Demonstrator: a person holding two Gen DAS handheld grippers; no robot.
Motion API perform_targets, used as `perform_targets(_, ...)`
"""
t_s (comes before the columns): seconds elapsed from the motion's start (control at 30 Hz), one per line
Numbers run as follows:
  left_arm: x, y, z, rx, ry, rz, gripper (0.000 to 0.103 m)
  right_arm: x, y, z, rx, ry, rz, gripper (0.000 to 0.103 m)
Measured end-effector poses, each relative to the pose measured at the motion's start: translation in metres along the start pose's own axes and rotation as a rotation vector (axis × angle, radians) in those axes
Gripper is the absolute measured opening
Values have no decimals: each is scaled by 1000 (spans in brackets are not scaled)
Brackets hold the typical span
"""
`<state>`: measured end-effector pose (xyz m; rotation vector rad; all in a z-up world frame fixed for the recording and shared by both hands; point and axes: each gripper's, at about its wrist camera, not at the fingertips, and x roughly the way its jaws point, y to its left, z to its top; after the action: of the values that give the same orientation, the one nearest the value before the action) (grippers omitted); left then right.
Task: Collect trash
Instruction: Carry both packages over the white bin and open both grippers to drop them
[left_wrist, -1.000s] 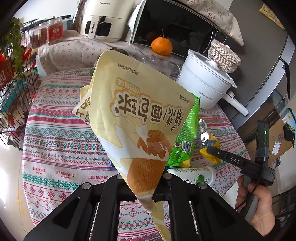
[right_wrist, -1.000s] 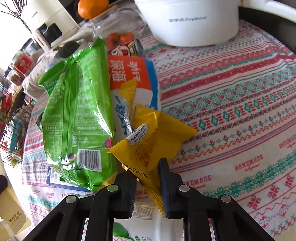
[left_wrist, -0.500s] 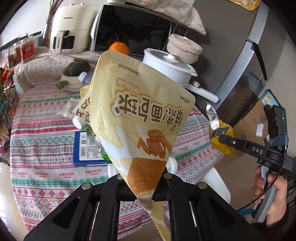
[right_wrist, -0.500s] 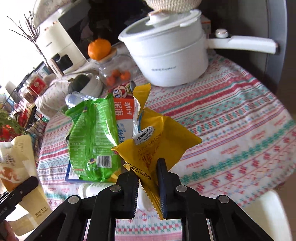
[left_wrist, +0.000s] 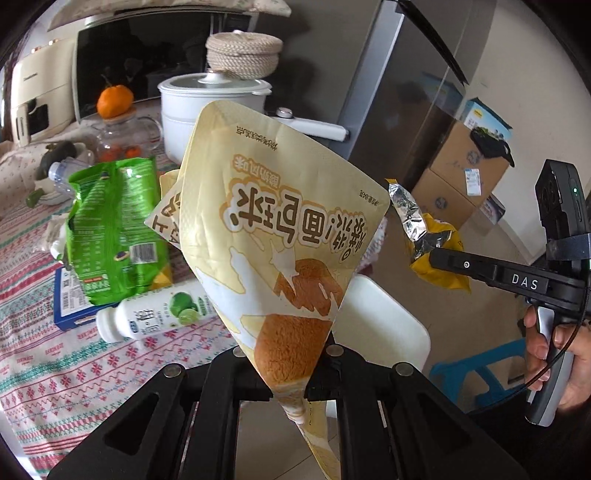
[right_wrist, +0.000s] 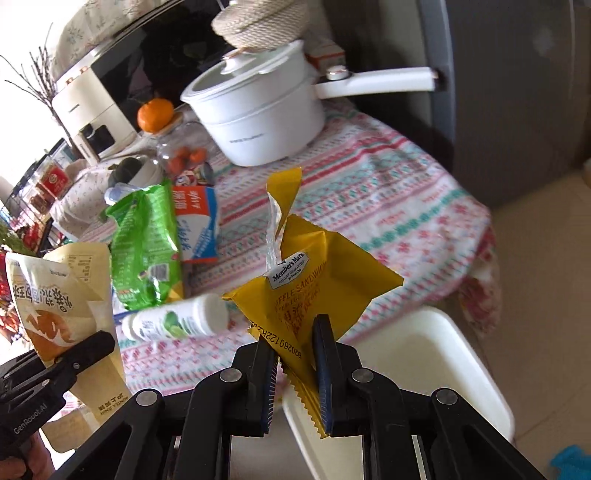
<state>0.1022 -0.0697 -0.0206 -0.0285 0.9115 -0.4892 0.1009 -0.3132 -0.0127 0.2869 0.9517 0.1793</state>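
Observation:
My left gripper (left_wrist: 288, 369) is shut on a large cream bread bag (left_wrist: 280, 229), held in the air off the table's edge; the bag also shows in the right wrist view (right_wrist: 55, 295). My right gripper (right_wrist: 295, 339) is shut on a yellow waffle sandwich wrapper (right_wrist: 314, 273), held above a white stool (right_wrist: 424, 354); it also shows in the left wrist view (left_wrist: 436, 251). A green snack bag (left_wrist: 114, 229), a white lime drink bottle (left_wrist: 155, 314) and a blue-and-white packet (right_wrist: 195, 221) lie on the patterned tablecloth (right_wrist: 369, 192).
A white pot (right_wrist: 266, 110) with a long handle, a glass jar with an orange (left_wrist: 114, 103) on it, a microwave (left_wrist: 147, 55) and an air fryer (right_wrist: 92, 110) stand at the back. Cardboard boxes (left_wrist: 465, 162) and a blue stool (left_wrist: 472, 369) are on the floor at right.
Both grippers have pulled back and away from the table with their wrappers. The yellow wrapper has lifted off the cloth and now hangs over the white stool.

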Motion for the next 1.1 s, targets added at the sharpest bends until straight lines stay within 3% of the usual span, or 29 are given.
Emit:
perform_targets(0.4, 86, -78, -38, 138, 184, -55, 10, -12, -76, -42, 189, 64, -101, 17)
perform_targets(0.7, 140, -92, -45, 152, 197, -33, 11, -1, -85, -47, 194, 120, -143, 18)
perform_targets(0.8, 150, -95, -45, 147, 198, -45, 16, 1, -86, -48, 185, 127, -151, 18)
perform_targets(0.83, 152, -93, -45, 147, 200, -46, 27, 2, -85, -47, 181, 128, -154, 18)
perform_targets(0.87, 154, -93, -45, 147, 201, -48, 44, 2, -86, -47, 181, 129, -155, 18)
perform_targets(0.93, 152, -92, -44, 147, 187, -39, 62, 2, -87, -48, 185, 132, -155, 18)
perform_targets(1.1, 141, -91, -38, 141, 173, -44, 72, 3, -89, -48, 195, 139, -156, 19)
